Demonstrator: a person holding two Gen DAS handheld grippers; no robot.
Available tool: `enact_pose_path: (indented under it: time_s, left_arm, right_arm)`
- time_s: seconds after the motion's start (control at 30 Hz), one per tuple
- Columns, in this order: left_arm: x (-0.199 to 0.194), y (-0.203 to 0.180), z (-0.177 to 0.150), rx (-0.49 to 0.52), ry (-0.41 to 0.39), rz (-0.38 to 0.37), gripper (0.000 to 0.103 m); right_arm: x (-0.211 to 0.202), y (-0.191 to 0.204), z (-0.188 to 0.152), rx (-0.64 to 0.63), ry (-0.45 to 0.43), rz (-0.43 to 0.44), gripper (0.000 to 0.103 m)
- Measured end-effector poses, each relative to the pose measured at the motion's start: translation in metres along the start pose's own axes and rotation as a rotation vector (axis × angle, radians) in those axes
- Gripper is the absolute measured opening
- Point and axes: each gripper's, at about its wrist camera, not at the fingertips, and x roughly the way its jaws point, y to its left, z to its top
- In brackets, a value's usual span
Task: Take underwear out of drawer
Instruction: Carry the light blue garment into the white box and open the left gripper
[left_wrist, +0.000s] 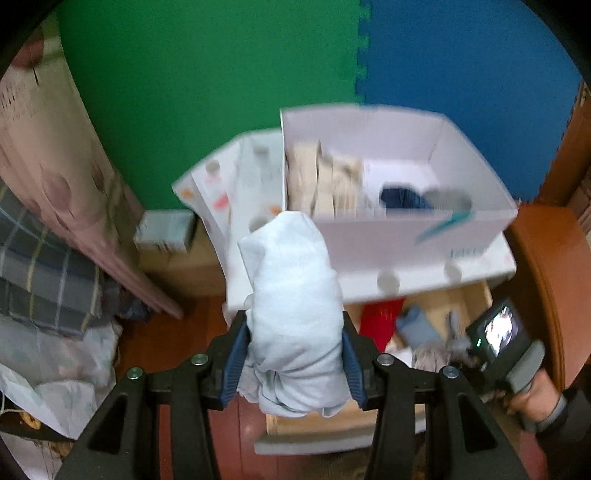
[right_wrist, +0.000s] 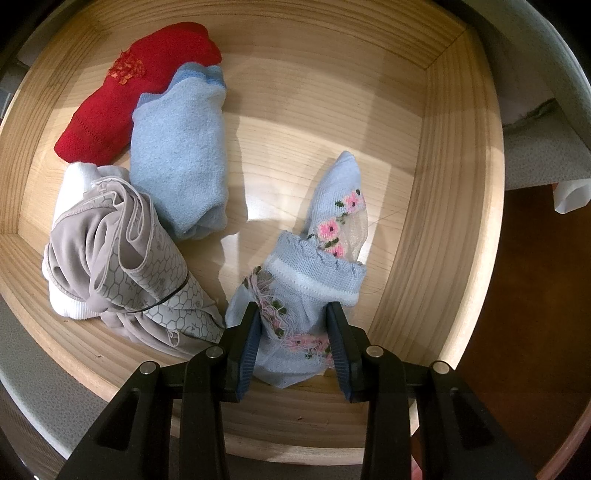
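Clearly, a pale blue rolled underwear is being clamped by the left gripper, jaws partly closed on its sides, above the drawer seen blurred at 3 o'clock. A floral blue garment is being gripped by the right gripper, pointing straight down into the drawer. Box contents at 12 o'clock are being smeared by blur.
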Motion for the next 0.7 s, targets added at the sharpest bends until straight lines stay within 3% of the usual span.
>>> enact_pose_path:
  time_s: [0.27,0.5,0.7]
  left_arm:
    - [-0.014,-0.008,0.061,0.002,-0.115,0.016,0.047]
    - [0.019,-0.026,0.104,0.019,-0.104,0.011,0.047]
    - [0.068,-0.048,0.118,0.044,-0.023,0.012,0.047]
  right_arm:
    - [0.000,0.000,0.000,-0.002,0.001,-0.002,0.032]
    - [0.001,0.001,0.001,0.001,0.002,-0.002,0.033]
    - [0.003,0.002,0.002,0.003,0.002,-0.002,0.033]
